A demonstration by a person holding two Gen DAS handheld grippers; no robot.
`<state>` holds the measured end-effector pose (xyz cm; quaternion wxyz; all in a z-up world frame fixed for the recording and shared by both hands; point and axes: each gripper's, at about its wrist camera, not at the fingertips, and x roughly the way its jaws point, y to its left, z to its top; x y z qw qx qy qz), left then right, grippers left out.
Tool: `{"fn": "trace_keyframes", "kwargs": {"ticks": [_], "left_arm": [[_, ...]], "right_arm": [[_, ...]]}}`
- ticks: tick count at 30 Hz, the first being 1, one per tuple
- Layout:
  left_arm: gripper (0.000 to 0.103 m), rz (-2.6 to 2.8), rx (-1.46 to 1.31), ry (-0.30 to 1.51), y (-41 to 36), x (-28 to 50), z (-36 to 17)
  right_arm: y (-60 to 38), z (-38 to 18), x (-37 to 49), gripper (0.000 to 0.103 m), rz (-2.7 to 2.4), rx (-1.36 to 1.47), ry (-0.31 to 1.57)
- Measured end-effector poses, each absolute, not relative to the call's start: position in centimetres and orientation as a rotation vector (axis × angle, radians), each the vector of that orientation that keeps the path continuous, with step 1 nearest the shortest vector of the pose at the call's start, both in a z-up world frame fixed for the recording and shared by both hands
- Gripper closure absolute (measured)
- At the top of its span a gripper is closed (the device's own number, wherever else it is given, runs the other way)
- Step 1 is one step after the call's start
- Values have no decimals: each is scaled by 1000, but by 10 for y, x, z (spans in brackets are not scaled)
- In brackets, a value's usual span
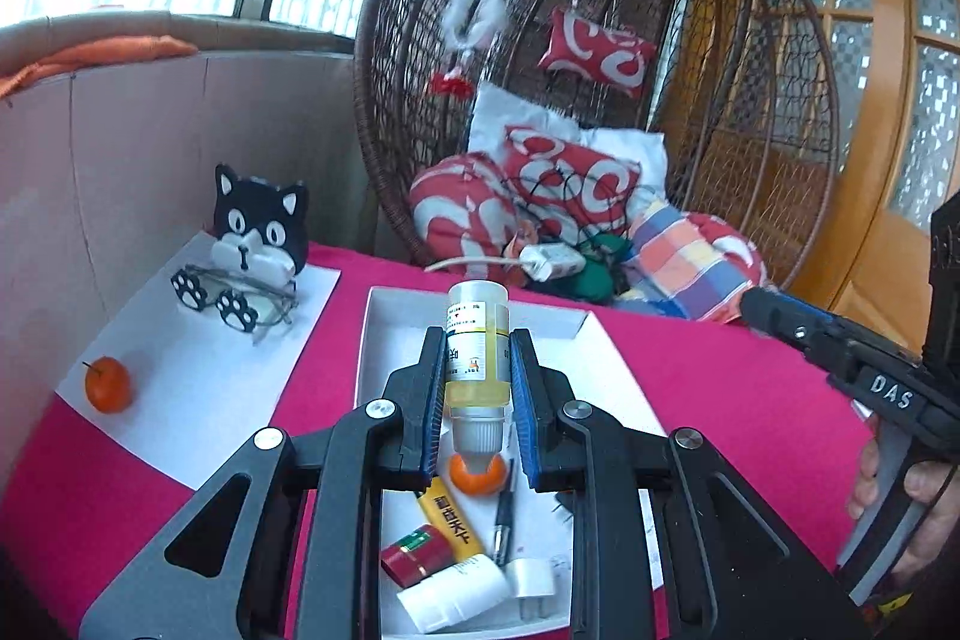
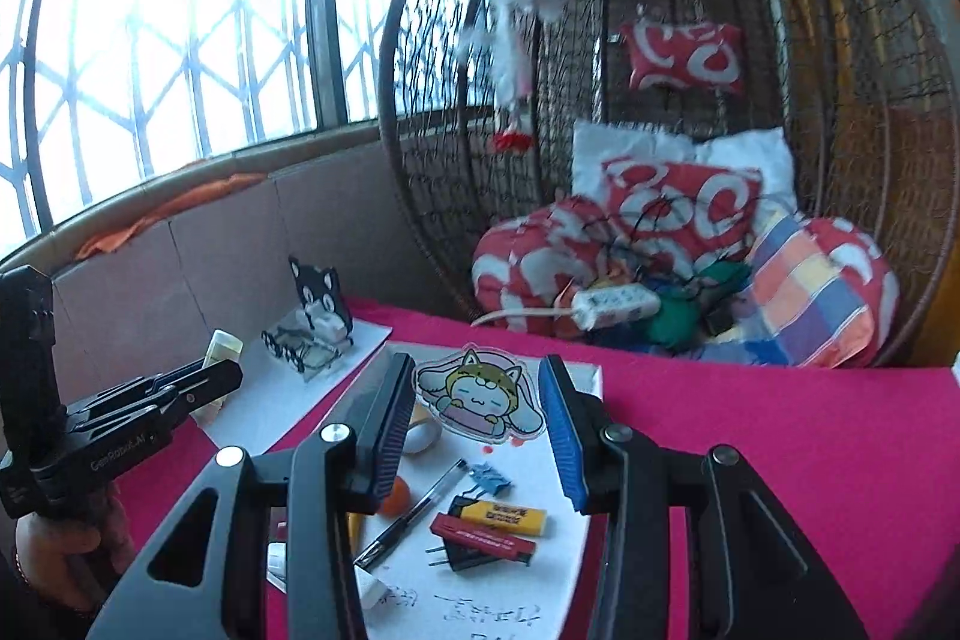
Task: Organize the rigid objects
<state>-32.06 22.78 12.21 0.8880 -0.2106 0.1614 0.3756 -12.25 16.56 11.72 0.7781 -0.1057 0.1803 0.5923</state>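
Observation:
My left gripper (image 1: 477, 370) is shut on a clear bottle of yellow liquid (image 1: 477, 340), white cap toward me, held above the white tray (image 1: 384, 316). In the tray lie a small orange (image 1: 477, 478), a yellow lighter (image 1: 450, 520), a red box (image 1: 417, 553), a white tube (image 1: 453, 595), a pen (image 1: 504, 520) and a white plug (image 1: 531, 586). My right gripper (image 2: 480, 400) is open and empty above the tray, over a cartoon cat card (image 2: 477, 397), a pen (image 2: 414, 511), a yellow lighter (image 2: 510, 514) and a red box (image 2: 480, 538). The left gripper (image 2: 198, 388) with the bottle (image 2: 222, 346) shows at the left.
A white sheet (image 1: 198, 376) on the left carries a black cat-shaped holder (image 1: 261, 232) with glasses (image 1: 240, 304) and a second orange (image 1: 108, 383). The table has a red cloth (image 1: 720, 376). A wicker hanging chair (image 1: 600, 100) full of cushions stands behind.

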Motion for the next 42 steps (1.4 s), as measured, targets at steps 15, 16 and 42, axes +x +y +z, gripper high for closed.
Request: {"fn": "trace_keyframes", "kwargs": {"ticks": [15, 16, 42], "left_arm": [[83, 782, -457, 559, 275, -247, 65], [83, 781, -455, 567, 276, -243, 62], [0, 1065, -341, 559, 227, -265, 98]], "right_arm": [[235, 45, -96, 61, 1220, -329, 600], [236, 41, -95, 61, 1216, -332, 603], [165, 60, -125, 0, 1096, -350, 312]]}}
